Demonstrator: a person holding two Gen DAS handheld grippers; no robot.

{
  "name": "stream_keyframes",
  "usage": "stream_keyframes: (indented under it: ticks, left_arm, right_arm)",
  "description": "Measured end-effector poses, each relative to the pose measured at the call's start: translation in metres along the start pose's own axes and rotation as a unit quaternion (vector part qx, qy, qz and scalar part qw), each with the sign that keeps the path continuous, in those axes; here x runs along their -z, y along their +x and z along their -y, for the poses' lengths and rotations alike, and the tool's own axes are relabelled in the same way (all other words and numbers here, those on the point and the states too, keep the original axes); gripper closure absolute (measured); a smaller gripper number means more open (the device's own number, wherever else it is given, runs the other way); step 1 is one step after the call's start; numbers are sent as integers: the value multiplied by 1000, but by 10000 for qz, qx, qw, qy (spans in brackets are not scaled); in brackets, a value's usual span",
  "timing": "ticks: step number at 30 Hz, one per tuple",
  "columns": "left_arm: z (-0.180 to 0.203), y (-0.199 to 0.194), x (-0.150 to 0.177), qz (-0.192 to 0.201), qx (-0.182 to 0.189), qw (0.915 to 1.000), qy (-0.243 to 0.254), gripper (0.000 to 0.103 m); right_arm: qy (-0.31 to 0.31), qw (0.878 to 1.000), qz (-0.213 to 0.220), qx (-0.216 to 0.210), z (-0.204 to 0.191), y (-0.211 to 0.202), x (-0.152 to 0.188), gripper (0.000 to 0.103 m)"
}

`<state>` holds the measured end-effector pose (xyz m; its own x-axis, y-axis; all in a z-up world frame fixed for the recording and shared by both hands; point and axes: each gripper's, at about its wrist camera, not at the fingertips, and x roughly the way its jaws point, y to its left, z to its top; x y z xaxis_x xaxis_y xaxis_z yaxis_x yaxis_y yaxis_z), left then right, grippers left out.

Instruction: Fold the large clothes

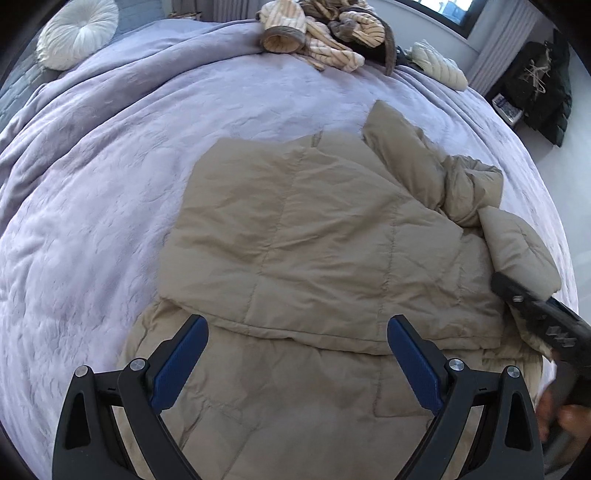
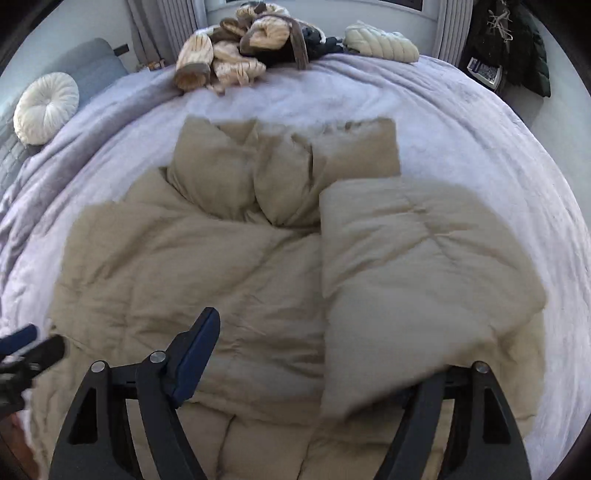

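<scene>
Fingers (image 1: 181, 363) of the left gripper (image 1: 297, 363) and right gripper (image 2: 317, 362) stand released over the beige quilted coat (image 1: 314, 236), spread on the lilac bedspread (image 1: 92, 184), sleeves bunched toward two o'clock.

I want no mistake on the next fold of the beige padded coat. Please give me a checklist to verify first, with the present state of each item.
1. Left gripper open and empty: ok.
2. Right gripper open: ok, though a coat flap covers its right finger.
3. Beige padded coat lies fully on the bed cover: ok.
4. Folded layers flat and even: not ok, the right side is bunched.
5. Striped clothes pile clear of the coat: ok.
6. Sleeve tucked inside: cannot tell.
</scene>
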<state>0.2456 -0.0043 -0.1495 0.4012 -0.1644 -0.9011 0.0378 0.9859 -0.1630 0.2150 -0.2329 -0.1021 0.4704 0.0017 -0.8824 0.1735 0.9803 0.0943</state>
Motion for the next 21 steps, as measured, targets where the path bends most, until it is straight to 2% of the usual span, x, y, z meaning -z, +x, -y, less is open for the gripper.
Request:
stream_keyframes:
  ticks: [2,4,8,9,11,12,13,14,15,16,19,21]
  left_arm:
    - [5,-2,-1,-2,49,9999,89,6]
    - [7,-2,-3,13,86,9999,115,6]
    - [6,1,-7,-40,190,9998,42,6]
    - [6,2,-8,-60,215,9998,12,6]
    - [4,2,-8,-103,293,9995,-51,6]
    - [3,2,-8,-112,345,9993,-75,6]
    - [1,2,-9,-117,395,9991,-99,6]
    - [-1,1,-11,-117,437,9989,-123,6]
    - [-3,0,-12,-112,493,9986,-156,6]
    - [-7,-1,-15,-102,561,9981,-225,6]
    - [-17,-6,-22,-48,766,9961,-438,6]
    - [-23,-11,-26,18,936,9941,-550,6]
  right_arm:
    - [491,9983,-33,-315,18,-12,4,22]
    - [1248,9903,-57,-612,48,-21,13,22]
    - [3015,9467,103,-1125,122,-22,32,22]
    - [3297,9364,139,-1197,136,-19,34,22]
    - [3532,9271,250,-1233,151,-15,32,24]
    - [3556,9260,289,-1234,154,-15,29,29]
    - [3561,9253,323,-1268,155,-15,25,46]
    - [3534,9255,350,-1316,153,-16,19,71]
    - [3473,9268,380,-1379,149,-17,14,83]
    - [3359,9298,435,-1440,143,-19,10,90]
    - [2476,9541,603,-1572,99,-27,-12,92]
    - [1639,9716,583,-1603,56,-30,-22,92]
